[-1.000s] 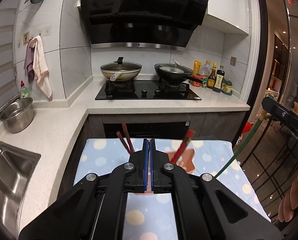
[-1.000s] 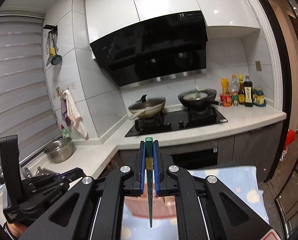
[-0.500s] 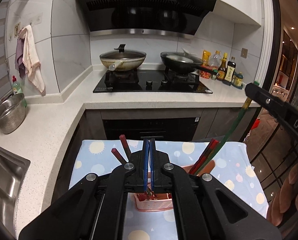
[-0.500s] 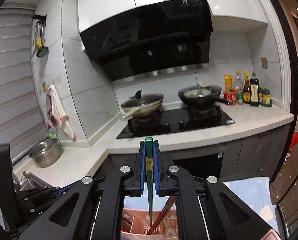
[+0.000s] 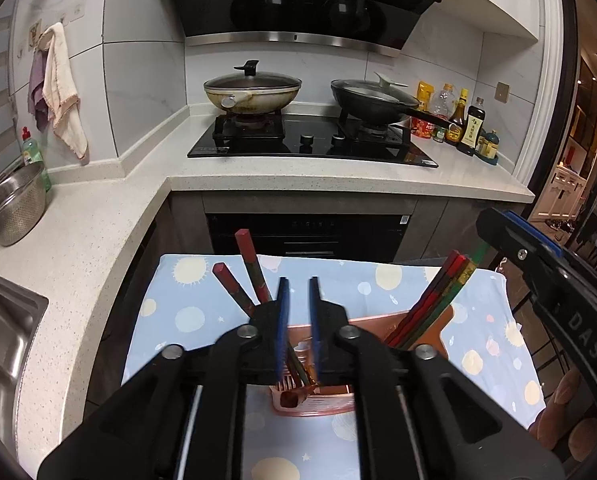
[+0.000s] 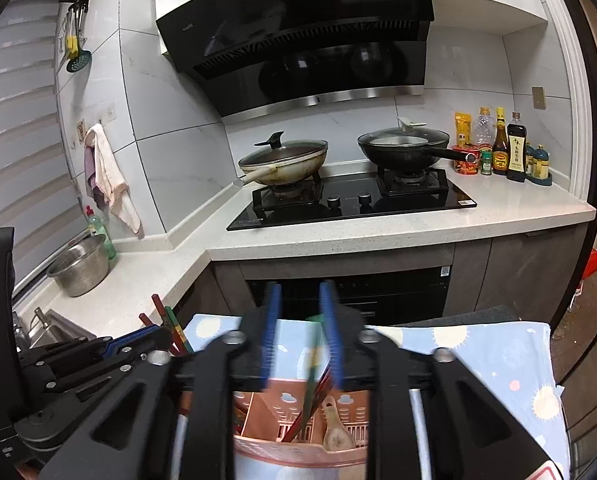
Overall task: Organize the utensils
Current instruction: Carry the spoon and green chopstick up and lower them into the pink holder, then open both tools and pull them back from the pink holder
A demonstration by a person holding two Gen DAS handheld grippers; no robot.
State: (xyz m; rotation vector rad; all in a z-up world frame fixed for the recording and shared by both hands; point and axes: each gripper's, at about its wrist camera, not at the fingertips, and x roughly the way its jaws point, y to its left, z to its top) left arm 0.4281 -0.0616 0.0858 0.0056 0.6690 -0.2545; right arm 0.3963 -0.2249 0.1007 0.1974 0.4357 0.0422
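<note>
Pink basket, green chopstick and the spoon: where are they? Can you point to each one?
pink basket [image 6: 298, 454]: right wrist view, on its near rim.
green chopstick [image 6: 312, 376]: right wrist view, on the blurred shaft standing in the basket.
spoon [image 6: 336, 436]: right wrist view, on its pale bowl inside the basket.

Pink utensil basket [image 5: 426, 322] on patterned cloth [image 5: 186, 304]

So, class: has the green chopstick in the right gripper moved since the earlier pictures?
Yes. The green chopstick has dropped, tilting, into the pink basket; the right gripper jaws have just been opening.
</note>
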